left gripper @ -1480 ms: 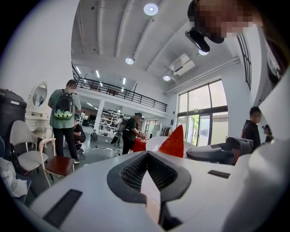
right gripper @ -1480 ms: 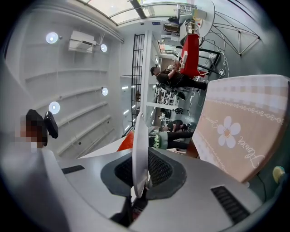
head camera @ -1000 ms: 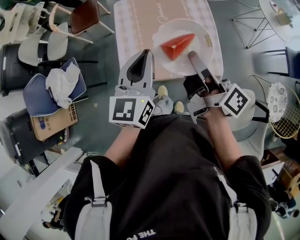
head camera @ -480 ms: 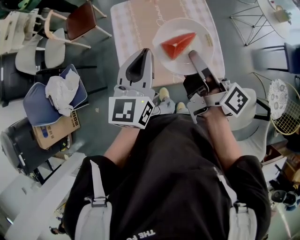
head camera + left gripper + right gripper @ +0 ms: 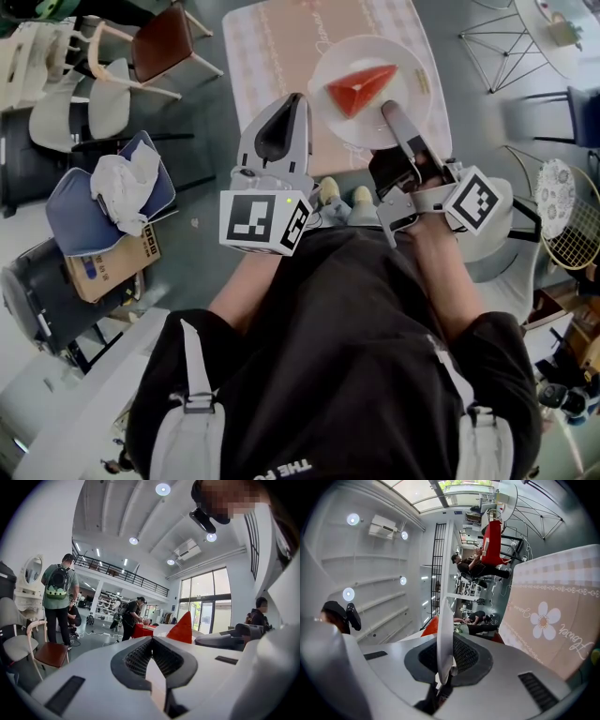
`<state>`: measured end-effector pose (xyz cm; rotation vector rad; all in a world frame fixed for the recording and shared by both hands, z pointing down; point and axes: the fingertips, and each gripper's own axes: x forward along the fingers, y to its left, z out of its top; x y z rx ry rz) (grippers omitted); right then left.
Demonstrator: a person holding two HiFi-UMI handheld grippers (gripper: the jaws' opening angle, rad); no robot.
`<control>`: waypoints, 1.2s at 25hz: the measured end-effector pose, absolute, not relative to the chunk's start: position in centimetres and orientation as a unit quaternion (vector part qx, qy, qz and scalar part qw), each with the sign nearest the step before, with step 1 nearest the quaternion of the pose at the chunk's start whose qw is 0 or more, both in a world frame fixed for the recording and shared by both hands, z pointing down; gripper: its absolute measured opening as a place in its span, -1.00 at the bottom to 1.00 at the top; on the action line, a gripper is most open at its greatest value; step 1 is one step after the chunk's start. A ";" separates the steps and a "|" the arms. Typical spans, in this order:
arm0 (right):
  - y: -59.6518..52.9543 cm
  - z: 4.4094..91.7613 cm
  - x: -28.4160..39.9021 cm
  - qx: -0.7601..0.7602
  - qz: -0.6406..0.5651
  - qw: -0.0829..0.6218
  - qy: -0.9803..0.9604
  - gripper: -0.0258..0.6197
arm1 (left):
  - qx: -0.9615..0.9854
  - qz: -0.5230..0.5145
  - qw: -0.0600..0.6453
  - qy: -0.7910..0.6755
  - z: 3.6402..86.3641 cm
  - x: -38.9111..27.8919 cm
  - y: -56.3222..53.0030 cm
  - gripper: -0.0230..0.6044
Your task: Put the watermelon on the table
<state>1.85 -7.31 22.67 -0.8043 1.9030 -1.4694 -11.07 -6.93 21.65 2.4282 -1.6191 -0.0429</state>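
Note:
A red watermelon wedge lies on a white plate. My right gripper is shut on the plate's near rim and holds it over the near right part of the table, which has a pink checked cloth. In the right gripper view the plate's rim stands edge-on between the jaws, with the flower-printed cloth to the right. My left gripper hovers at the table's near edge, left of the plate, shut and holding nothing. The left gripper view shows the wedge just past the closed jaws.
Chairs stand to the left of the table. Below them are a blue cushion with white cloth and a cardboard box. A wire frame and a racket are on the right. People stand in the hall.
Both grippers and the plate have edged slightly forward over the table. The right gripper's hold on the rim is unchanged.

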 end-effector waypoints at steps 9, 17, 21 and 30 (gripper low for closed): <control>-7.3 23.0 2.5 -0.308 -0.551 0.297 0.717 -0.85 | 0.826 -0.007 0.117 -0.551 22.4 -10.7 -6.9 -0.89; -9.0 23.3 3.7 -0.306 -0.554 0.290 0.718 -0.85 | 0.820 -0.008 0.114 -0.560 22.3 -10.0 -8.4 -0.89; -10.1 23.5 3.9 -0.303 -0.558 0.288 0.717 -0.85 | 0.817 -0.003 0.117 -0.565 22.5 -10.1 -9.4 -0.89; -12.8 23.4 4.4 -0.293 -0.562 0.284 0.720 -0.85 | 0.815 0.001 0.118 -0.567 22.7 -9.6 -11.9 -0.89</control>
